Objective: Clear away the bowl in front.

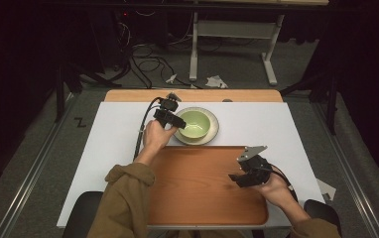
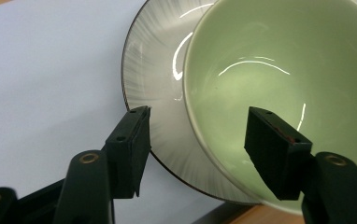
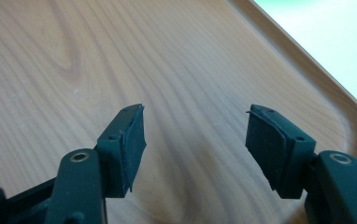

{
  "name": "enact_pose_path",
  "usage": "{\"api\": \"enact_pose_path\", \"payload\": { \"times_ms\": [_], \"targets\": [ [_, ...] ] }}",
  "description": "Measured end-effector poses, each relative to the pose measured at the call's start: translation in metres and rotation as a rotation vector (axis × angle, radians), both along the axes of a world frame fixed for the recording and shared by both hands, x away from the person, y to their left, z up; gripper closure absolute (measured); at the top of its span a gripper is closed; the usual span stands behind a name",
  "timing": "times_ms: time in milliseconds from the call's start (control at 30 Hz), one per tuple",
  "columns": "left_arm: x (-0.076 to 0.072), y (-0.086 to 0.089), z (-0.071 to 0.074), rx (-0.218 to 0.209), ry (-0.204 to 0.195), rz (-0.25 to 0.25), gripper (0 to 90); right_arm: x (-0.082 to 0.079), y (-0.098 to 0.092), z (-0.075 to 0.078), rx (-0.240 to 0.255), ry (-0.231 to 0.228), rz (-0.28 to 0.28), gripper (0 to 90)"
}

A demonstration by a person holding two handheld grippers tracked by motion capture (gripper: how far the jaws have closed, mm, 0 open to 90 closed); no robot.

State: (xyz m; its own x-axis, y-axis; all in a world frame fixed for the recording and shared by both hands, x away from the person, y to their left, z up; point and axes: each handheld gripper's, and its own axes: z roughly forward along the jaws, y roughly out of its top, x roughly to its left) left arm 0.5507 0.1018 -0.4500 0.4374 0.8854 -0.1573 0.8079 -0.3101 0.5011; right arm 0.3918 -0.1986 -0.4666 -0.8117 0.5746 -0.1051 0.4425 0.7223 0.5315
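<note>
High view: one bowl (image 1: 195, 123), one plate (image 1: 214, 133), one tray (image 1: 197, 188); both grippers released.

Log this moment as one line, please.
left tool: open, straddling green bowl rim | bowl on plate | right tool: open, over wooden tray

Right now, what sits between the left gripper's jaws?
The green bowl's near rim: left gripper open, one jaw inside the bowl, the other over the plate. Seen in the left gripper view.
</note>
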Motion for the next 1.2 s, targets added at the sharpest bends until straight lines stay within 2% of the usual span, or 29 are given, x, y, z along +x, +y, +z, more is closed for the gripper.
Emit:
{"api": "enact_pose_path", "payload": {
  "times_ms": [67, 133, 333, 467, 800, 967, 1200],
  "targets": [
    [0.002, -0.001, -0.003, -0.008, 0.006, 0.013, 42.7, 0.0, 0.001, 0.0, 0.003, 0.001, -0.002, 37.8],
    [0.005, -0.001, -0.008, -0.026, 0.03, 0.023, 42.8, -0.001, 0.001, 0.001, 0.005, 0.003, -0.006, 37.8],
    [0.008, -0.005, -0.015, -0.015, 0.052, 0.027, 48.5, -0.001, 0.003, -0.001, -0.001, 0.004, 0.001, 37.7],
    [0.009, -0.007, -0.018, -0.03, 0.073, 0.033, 53.4, -0.001, 0.003, -0.001, -0.009, 0.008, 0.009, 37.5],
    [0.01, -0.011, -0.021, -0.041, 0.071, 0.037, 64.7, -0.003, 0.005, 0.0, 0.0, -0.008, 0.013, 37.6],
    [0.012, -0.01, -0.022, -0.053, 0.079, 0.063, 72.8, -0.003, 0.004, 0.001, 0.003, -0.01, 0.012, 37.6],
    [0.013, -0.007, -0.022, -0.07, 0.085, 0.088, 78.0, -0.003, 0.005, 0.0, 0.0, -0.01, 0.016, 37.6]
  ]
}}
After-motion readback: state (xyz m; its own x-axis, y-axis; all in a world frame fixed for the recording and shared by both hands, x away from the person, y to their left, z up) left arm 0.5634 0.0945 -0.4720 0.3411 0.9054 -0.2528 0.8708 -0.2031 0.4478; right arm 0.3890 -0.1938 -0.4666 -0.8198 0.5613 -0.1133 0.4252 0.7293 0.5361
